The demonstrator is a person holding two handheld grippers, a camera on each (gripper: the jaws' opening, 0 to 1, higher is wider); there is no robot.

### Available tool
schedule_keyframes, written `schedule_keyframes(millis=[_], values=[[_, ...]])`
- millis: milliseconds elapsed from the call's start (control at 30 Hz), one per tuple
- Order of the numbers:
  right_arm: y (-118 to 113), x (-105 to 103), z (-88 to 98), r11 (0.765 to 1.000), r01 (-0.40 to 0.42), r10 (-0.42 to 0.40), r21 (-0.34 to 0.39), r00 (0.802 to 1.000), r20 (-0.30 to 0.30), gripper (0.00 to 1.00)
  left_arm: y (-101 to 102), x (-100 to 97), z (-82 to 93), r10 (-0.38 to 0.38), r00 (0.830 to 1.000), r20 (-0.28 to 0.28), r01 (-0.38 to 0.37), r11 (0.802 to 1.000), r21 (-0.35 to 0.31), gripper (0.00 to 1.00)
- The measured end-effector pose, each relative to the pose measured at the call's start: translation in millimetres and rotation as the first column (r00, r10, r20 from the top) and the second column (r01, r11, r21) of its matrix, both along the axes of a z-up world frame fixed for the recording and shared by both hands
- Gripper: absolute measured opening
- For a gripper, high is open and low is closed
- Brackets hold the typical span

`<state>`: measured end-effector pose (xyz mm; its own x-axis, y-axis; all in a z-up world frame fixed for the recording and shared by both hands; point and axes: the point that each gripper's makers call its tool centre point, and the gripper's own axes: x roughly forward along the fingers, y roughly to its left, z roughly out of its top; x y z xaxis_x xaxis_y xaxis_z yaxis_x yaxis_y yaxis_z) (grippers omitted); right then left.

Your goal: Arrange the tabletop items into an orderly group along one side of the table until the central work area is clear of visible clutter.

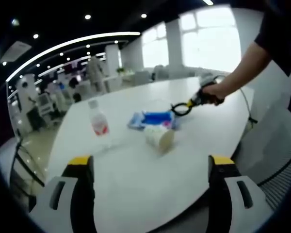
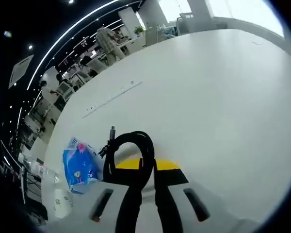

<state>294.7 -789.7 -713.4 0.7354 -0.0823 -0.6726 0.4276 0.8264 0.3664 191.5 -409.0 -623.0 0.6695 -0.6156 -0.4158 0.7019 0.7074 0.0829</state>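
Observation:
On the white table (image 1: 136,179) stand a clear bottle (image 1: 99,124) with a red label and a flat blue packet (image 1: 155,118). A white paper cup (image 1: 160,137) lies on its side in front of the packet. My left gripper (image 1: 151,162) is open over the near table edge, nothing between its yellow-tipped jaws. A hand holds my right gripper (image 1: 190,103) just right of the packet, with a black cable loop (image 1: 180,108) hanging from it. In the right gripper view, my right gripper (image 2: 148,167) is shut on the coiled black cable (image 2: 136,141). The blue packet (image 2: 79,165) lies to its left.
The person's arm (image 1: 242,68) reaches in from the upper right. A thin cord (image 1: 247,109) runs off the table's right edge. Beyond the table are office desks, standing people (image 1: 94,73) and bright windows. A long seam (image 2: 111,99) crosses the broad bare tabletop (image 2: 208,97).

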Motion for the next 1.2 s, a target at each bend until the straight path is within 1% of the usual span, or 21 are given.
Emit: schedule_keyframes(millis=[100,167,200,233,333,433,533,600,667,700,767,800,833,900,1033,1100,1200], values=[[0.0,-2.7,-4.7,1.0,0.005,-0.005,0.018,1.0,-0.014,0.09,0.0,0.1,-0.2,-0.001,1.0,0.0,0.001,1.0,0.002,0.94],[-0.1,-4.2,-5.5,1.0,0.005,-0.004,0.017,1.0,-0.018,0.11,0.4,0.2,-0.5,0.0,1.0,-0.001,0.0,1.0,0.003,0.94],[0.1,-5.3,-6.2,1.0,0.001,-0.001,0.015,1.0,-0.022,0.12,0.7,0.3,-0.8,0.001,1.0,-0.001,-0.001,1.0,0.004,0.94],[2.5,-5.9,-8.3,0.999,-0.014,0.015,0.029,1.0,-0.022,0.13,1.0,0.7,-0.9,0.003,1.0,-0.001,-0.003,1.0,0.004,0.94],[3.3,-7.4,-11.3,0.999,-0.048,0.049,0.014,0.998,-0.037,0.14,1.0,0.8,-1.0,0.003,1.0,-0.001,-0.003,1.0,0.005,0.94],[5.3,-8.7,-12.9,0.998,-0.066,0.066,0.018,0.997,-0.038,0.18,0.7,0.6,-1.3,0.002,1.0,-0.003,-0.002,1.0,0.007,0.94],[6.8,-13.4,-15.1,0.995,-0.101,0.101,-0.012,0.994,-0.051,0.2,0.7,0.8,-1.3,0.002,1.0,-0.003,-0.002,1.0,0.007,0.94],[8.3,-15.6,-15.3,0.994,-0.113,0.112,-0.012,0.992,-0.051,0.21,0.8,1.1,-0.9,0.004,1.0,-0.002,-0.004,1.0,0.006,0.94],[8.6,-16.6,-13.2,0.991,-0.13,0.129,-0.033,0.991,-0.045,0.23,0.8,1.1,-0.6,0.007,1.0,-0.002,-0.007,1.0,0.006,0.94],[7.6,-16.2,-13.2,0.988,-0.146,0.144,-0.046,0.989,-0.044,0.26,0.9,1.3,-0.2,0.008,1.0,0.0,-0.008,1.0,0.006,0.94],[-0.2,-9.3,-17.7,0.982,-0.177,0.174,-0.065,0.984,-0.047,0.28,0.3,1.1,0.4,0.008,1.0,0.0,-0.008,1.0,0.003,0.94],[-0.9,-8.2,-16.7,0.98,-0.187,0.184,-0.074,0.982,-0.04,0.28,-0.1,0.9,0.5,0.008,1.0,-0.001,-0.008,1.0,0.004,0.94],[-1.1,-7.4,-14.8,0.975,-0.202,0.2,-0.091,0.979,-0.029,0.29,-0.6,0.6,0.7,0.005,1.0,0.0,-0.005,1.0,0.005,0.94],[-0.2,-9.3,-14.8,0.967,-0.229,0.226,-0.11,0.973,-0.038,0.32,-1.2,0.4,1.0,0.003,1.0,0.003,-0.003,1.0,0.007,0.94],[4.7,-13.2,-11.4,0.952,-0.269,0.267,-0.145,0.963,-0.032,0.36,-1.0,0.8,1.9,0.006,1.0,0.005,-0.006,1.0,0.002,0.94],[2.9,-10.5,-14.1,0.948,-0.281,0.281,-0.15,0.959,-0.026,0.39,-1.1,0.9,2.2,0.007,1.0,0.006,-0.007,1.0,0.0,0.94],[3.6,-7.7,-16.6,0.928,-0.325,0.327,-0.18,0.945,-0.02,0.42,-1.0,1.2,2.6,0.006,1.0,0.007,-0.006,1.0,-0.006,0.94]])
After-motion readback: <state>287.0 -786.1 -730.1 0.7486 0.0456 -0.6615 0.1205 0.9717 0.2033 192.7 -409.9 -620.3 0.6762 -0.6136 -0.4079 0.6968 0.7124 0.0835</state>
